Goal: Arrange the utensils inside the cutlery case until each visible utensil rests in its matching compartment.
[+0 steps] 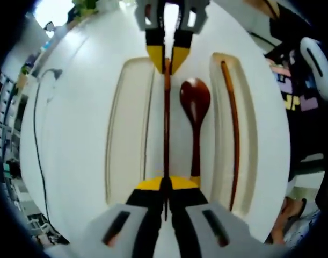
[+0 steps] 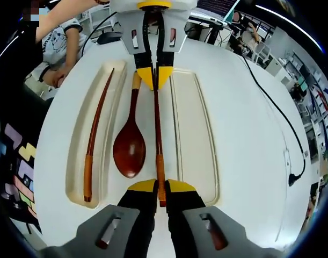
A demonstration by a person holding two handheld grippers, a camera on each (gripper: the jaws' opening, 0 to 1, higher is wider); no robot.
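step: second chopstick [image 2: 158, 129] carried end to end, clamped by left gripper [image 1: 166, 185] at one tip and right gripper [image 2: 159, 188] at the other
location: held beside spoon [image 2: 129, 145]; first chopstick [image 2: 94, 142] already seated in far slot
next: lowering level into a slot of cutlery case [image 2: 198, 140] is called for; which slot cannot be told

A cream, three-slot plastic cutlery case [image 2: 198, 161] lay flat on the white table. A dark wooden spoon [image 2: 129, 150] rested in its middle slot, one reddish-brown wooden chopstick [image 2: 94, 142] in an outer slot, and another chopstick [image 2: 158, 145] was held at both ends over the ridge.
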